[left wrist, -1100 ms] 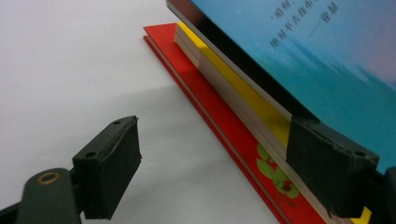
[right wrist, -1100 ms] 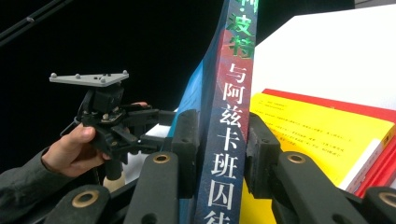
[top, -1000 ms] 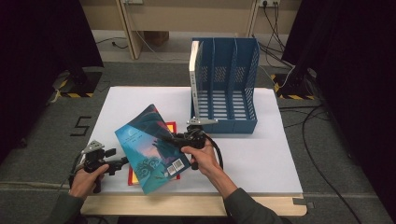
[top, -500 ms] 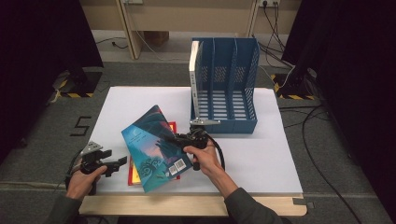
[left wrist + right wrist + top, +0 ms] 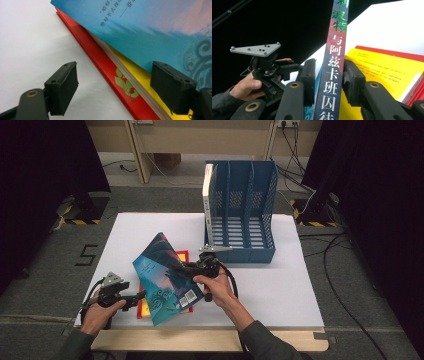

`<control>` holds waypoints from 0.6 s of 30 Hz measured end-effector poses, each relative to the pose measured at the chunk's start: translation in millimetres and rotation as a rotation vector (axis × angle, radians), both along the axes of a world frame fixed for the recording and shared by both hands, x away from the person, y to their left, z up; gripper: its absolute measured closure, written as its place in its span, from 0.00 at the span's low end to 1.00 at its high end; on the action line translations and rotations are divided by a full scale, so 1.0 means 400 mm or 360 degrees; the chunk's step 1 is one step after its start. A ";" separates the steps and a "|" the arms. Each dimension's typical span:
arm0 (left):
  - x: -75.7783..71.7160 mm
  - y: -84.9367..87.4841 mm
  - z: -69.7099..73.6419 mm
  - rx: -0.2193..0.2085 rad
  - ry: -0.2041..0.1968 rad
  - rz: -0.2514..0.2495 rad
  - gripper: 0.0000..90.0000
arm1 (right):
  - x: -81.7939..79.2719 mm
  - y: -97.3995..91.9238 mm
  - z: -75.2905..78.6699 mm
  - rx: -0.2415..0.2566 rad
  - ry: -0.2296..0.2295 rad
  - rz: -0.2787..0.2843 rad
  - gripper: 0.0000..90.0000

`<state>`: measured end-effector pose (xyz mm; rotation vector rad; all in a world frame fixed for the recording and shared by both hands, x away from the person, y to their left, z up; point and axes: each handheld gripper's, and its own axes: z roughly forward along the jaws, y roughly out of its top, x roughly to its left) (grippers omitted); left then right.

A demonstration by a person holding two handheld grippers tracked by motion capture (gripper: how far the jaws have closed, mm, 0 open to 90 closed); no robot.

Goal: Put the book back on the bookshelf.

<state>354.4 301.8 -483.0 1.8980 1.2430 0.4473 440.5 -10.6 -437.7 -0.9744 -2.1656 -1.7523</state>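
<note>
- I'm lifting the blue book (image 5: 167, 280) off the red-and-yellow book (image 5: 183, 257) lying flat on the table (image 5: 290, 285); my right gripper (image 5: 192, 268) has it by the spine, tilted up over the lower book, near the front edge of the table.
- In the right gripper view the jaws straddle the spine (image 5: 334, 65). They have just been opening a little, with the spine between them, and I can't tell whether both pads are pressing on it.
- My left gripper (image 5: 141, 296) sits low at the books' left edge, jaws apart and gripping nothing. They have just been closing, with the red-and-yellow book's corner (image 5: 125, 85) lying between the pads.
- Next, as I judge it, I need a firm hold on the spine, then carry the book upright to the blue file rack (image 5: 240, 210) behind and slot it into a free compartment.
- Against a second ago, the blue book lies at nearly the same tilt; both hands have barely shifted.
</note>
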 end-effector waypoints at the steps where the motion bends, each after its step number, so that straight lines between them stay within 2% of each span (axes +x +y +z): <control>1: 0.000 -0.003 -0.001 0.0007 0.0002 -0.0009 0.25 | 0.002 0.001 0.004 -0.0014 -0.0004 0.0002 0.72; 3: 0.000 -0.009 -0.001 0.0020 -0.0003 -0.0029 0.25 | 0.008 0.002 0.010 -0.0013 0.0008 0.0037 0.70; 4: 0.001 -0.012 -0.001 0.0042 -0.0023 -0.0040 0.25 | 0.011 0.003 0.016 -0.0035 -0.0008 0.0044 0.70; 7: 0.001 -0.015 -0.001 0.0056 -0.0018 -0.0047 0.24 | 0.009 0.010 0.029 -0.0106 -0.0045 0.0051 0.70; 11: 0.000 -0.017 0.000 0.0059 -0.0035 -0.0048 0.24 | 0.008 0.021 0.027 -0.0251 -0.0091 0.0060 0.69; 18: 0.002 -0.017 0.001 0.0054 -0.0040 -0.0053 0.23 | 0.020 0.027 -0.014 -0.0368 -0.0032 0.0082 0.68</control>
